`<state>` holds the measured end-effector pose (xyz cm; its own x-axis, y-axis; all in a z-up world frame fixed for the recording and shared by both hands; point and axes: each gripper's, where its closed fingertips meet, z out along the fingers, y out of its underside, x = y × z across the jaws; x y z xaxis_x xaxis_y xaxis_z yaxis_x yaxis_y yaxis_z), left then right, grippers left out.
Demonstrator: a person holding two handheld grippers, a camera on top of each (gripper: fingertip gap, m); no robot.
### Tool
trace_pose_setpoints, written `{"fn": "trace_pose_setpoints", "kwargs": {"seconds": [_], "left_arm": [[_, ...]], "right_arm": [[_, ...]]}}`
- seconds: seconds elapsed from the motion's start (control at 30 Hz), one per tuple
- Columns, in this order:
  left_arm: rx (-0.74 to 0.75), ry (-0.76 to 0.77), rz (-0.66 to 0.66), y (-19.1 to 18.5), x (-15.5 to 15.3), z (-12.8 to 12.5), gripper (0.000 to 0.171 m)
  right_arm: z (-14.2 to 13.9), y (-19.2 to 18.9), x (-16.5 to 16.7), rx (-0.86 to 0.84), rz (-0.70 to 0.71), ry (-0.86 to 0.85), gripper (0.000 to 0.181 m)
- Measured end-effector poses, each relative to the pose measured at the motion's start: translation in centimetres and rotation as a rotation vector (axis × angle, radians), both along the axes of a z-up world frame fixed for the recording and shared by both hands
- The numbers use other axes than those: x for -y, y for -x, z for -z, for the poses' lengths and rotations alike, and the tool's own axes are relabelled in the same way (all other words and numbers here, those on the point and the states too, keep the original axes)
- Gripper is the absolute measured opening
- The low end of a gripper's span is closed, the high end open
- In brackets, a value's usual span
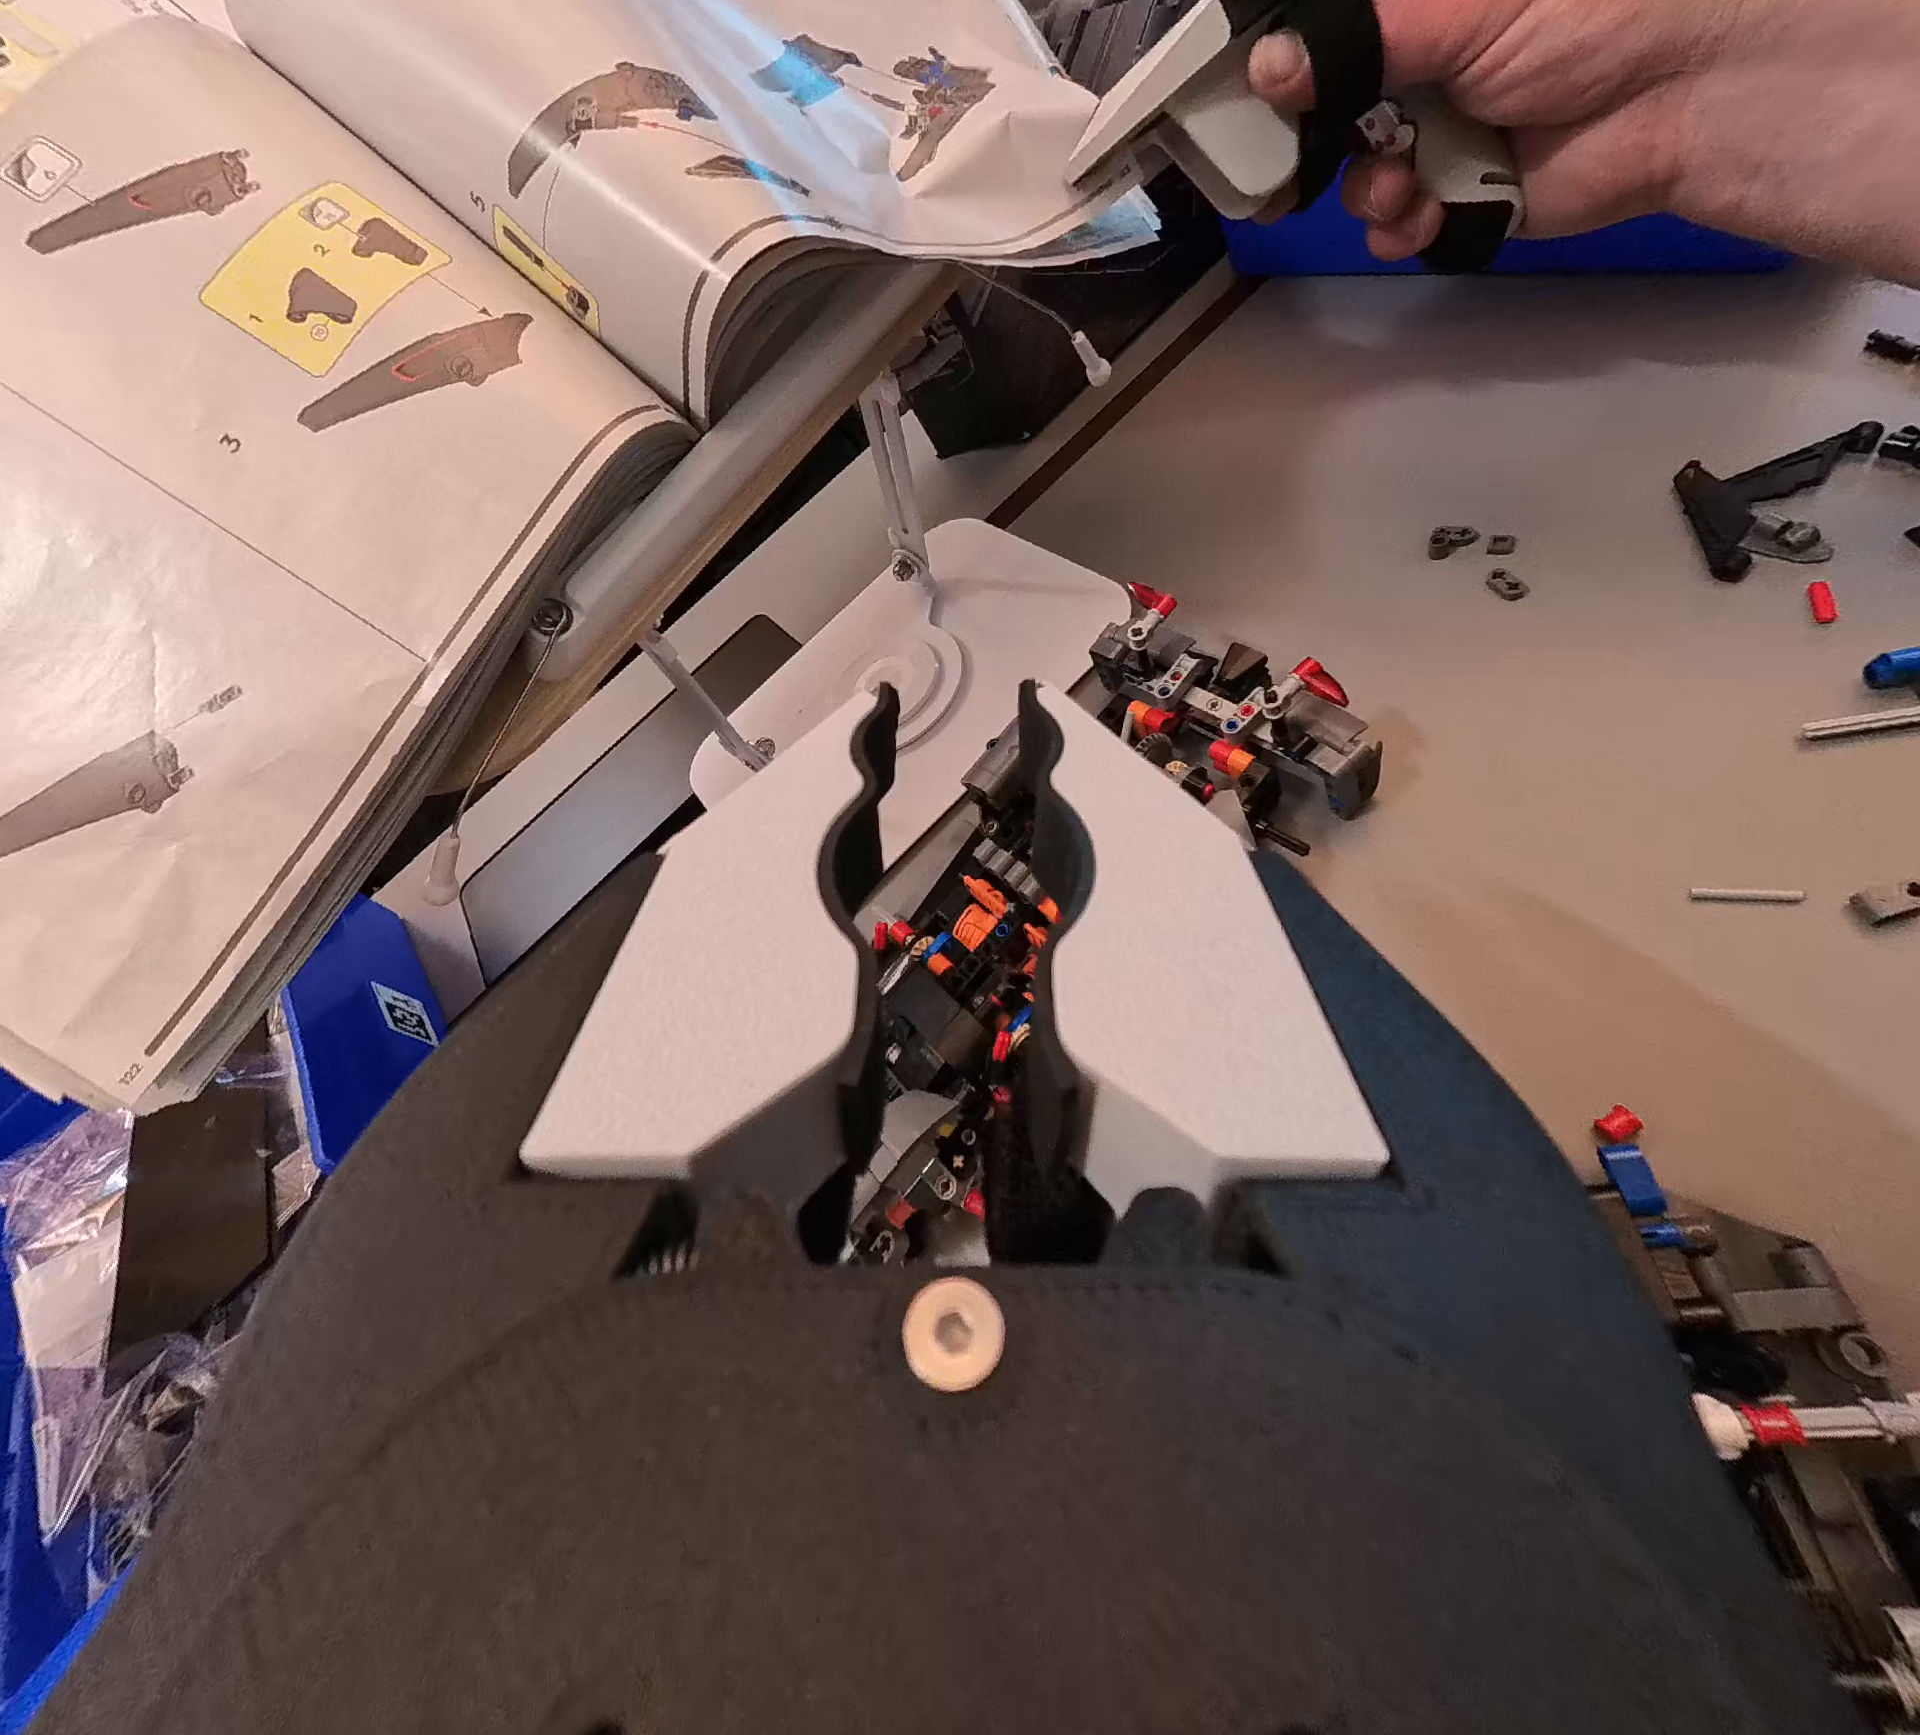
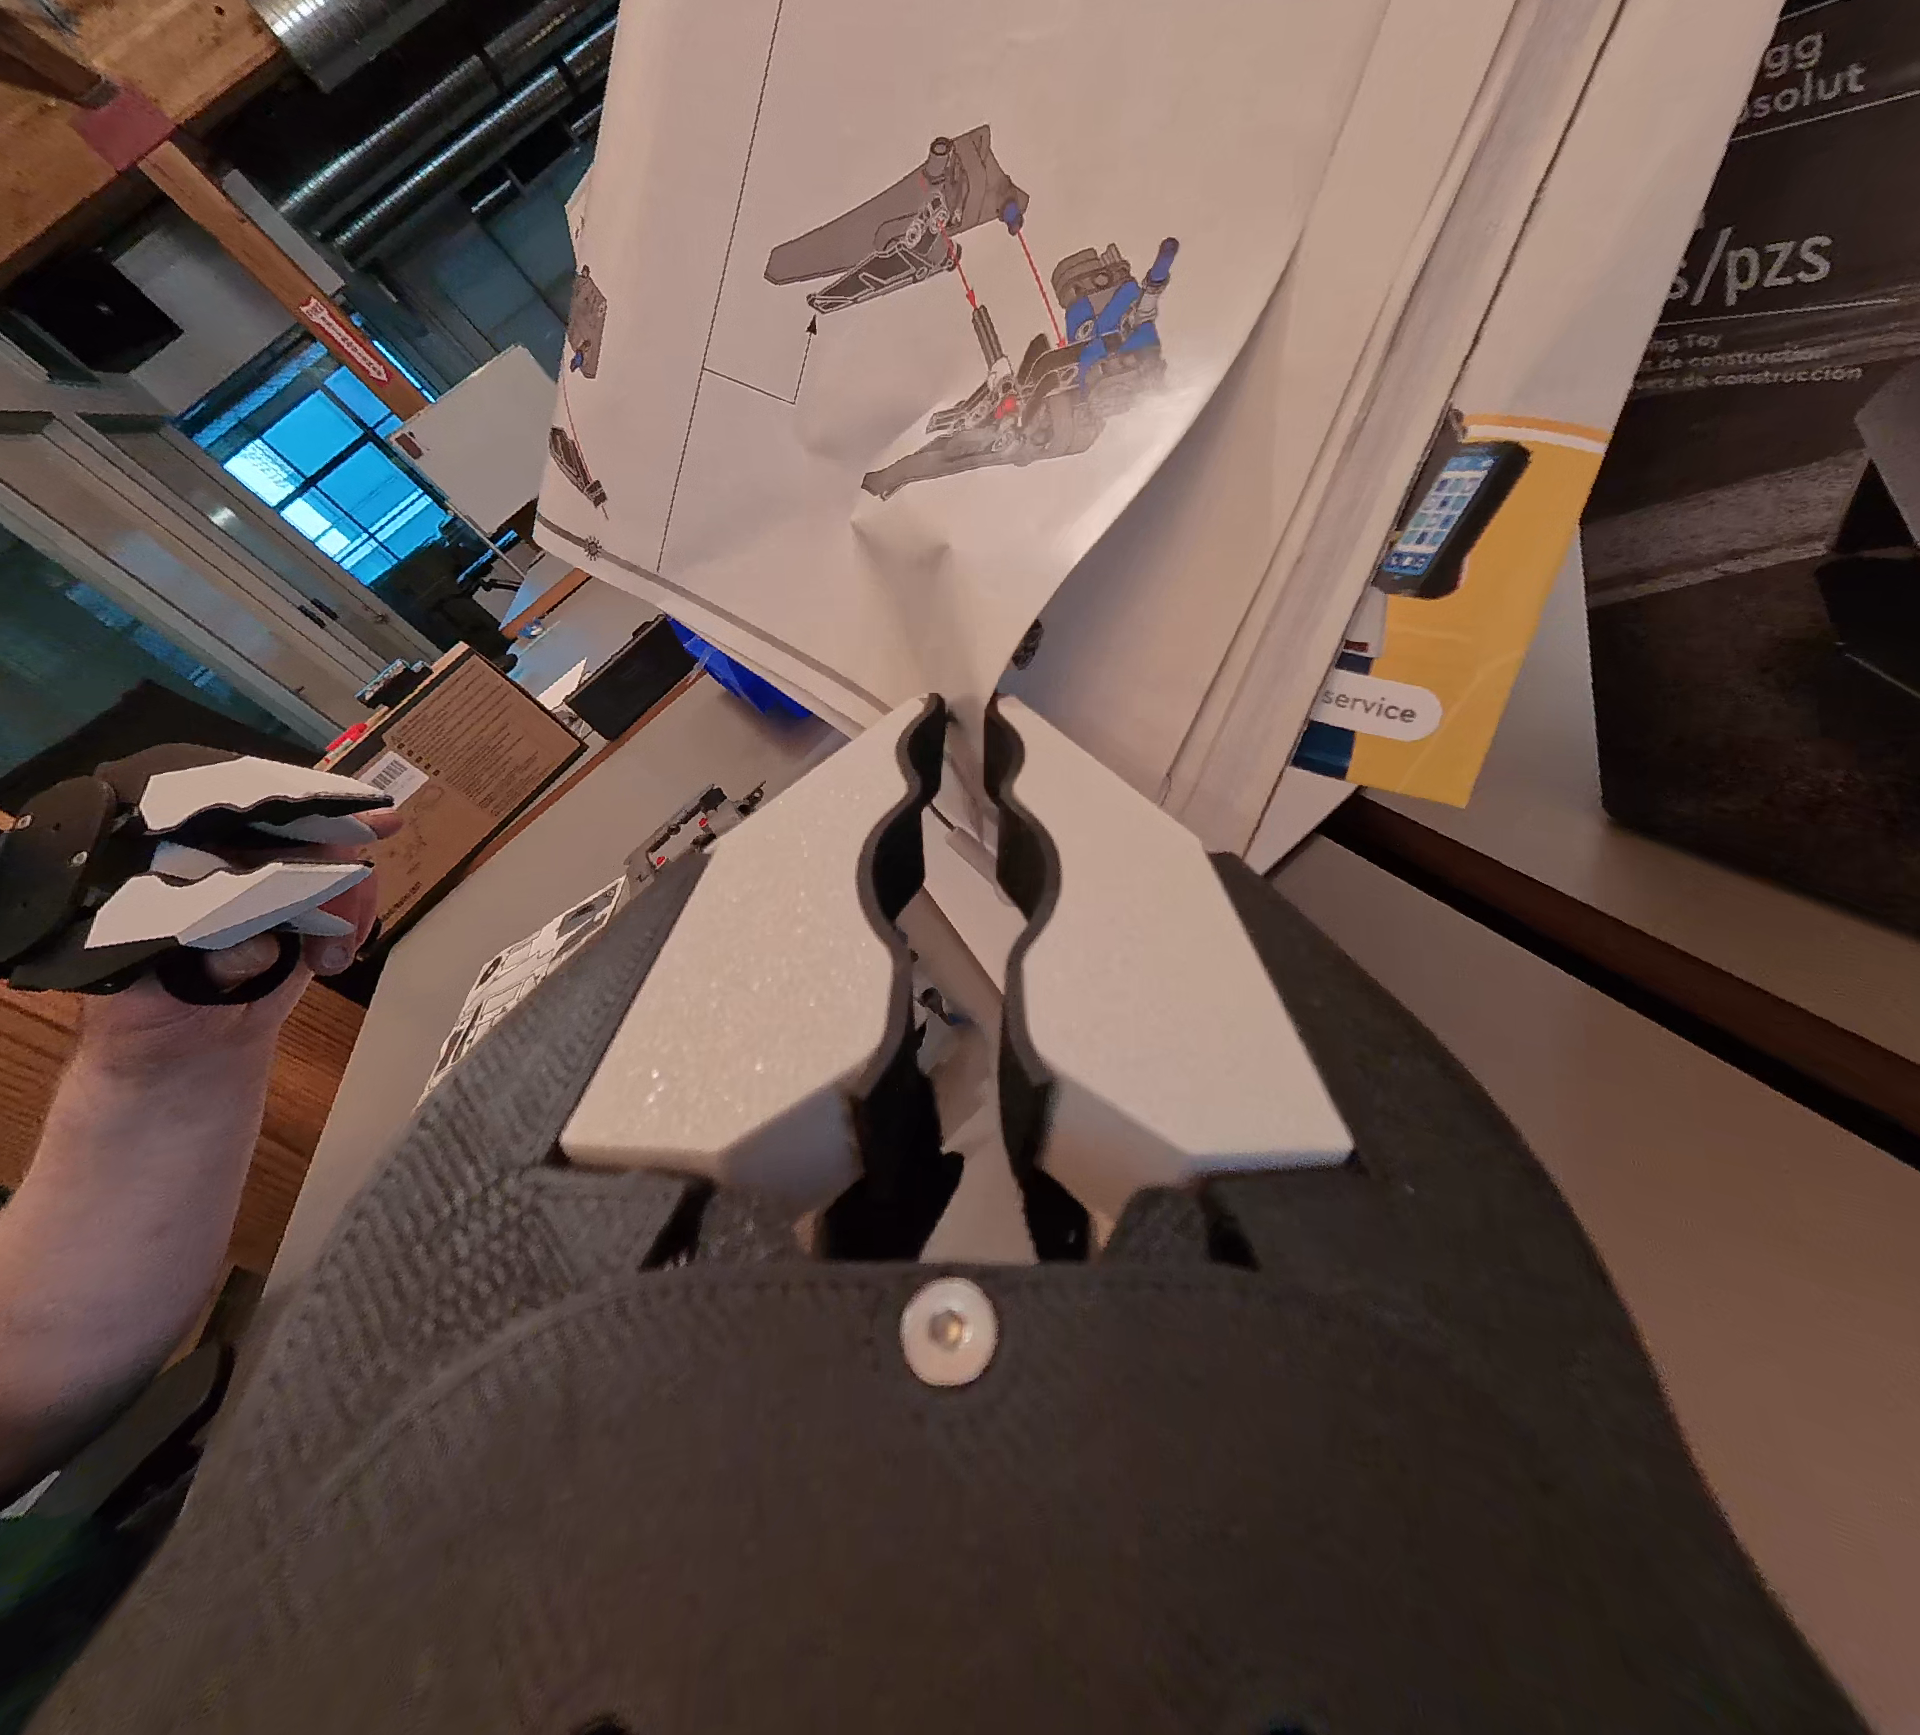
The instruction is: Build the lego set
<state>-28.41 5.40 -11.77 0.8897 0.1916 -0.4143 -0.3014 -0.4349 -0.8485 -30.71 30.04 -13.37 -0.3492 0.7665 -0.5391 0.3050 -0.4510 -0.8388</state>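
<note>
Right tool (image 2: 961,714) clenched on thin white printed instruction-booklet page (image 2: 935,283), mid page-turn; left tool (image 1: 956,709) released, empty. Next: flip w/o tearing.

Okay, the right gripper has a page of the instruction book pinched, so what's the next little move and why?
Probably carry the page on over the spine toward the left side, then let go. The right gripper is shut on its crumpled edge, the sheet is lifted and arched above the open booklet, and the left gripper hangs open above the model, holding nothing.
</note>
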Motion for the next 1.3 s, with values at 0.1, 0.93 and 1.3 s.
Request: {"fn": "trace_pose_setpoints", "kwargs": {"seconds": [0.1, 0.93, 1.3], "left_arm": [[-0.001, -0.001, -0.006, 0.1, 0.2, -0.1, 0.021], [0.039, -0.028, -0.222, 4.0, 13.1, 0.6, 0.022], [0.072, -0.06, -0.253, 4.6, 15.4, 1.2, 0.022]], "right_arm": [[-0.1, 0.1, -0.5, 0.001, 0.034, -0.002, 0.015], [-2.7, -0.2, -1.9, -0.005, 0.204, -0.256, 0.046], [-6.7, -1.7, -4.2, -0.005, 0.299, -0.372, 0.047]]}}
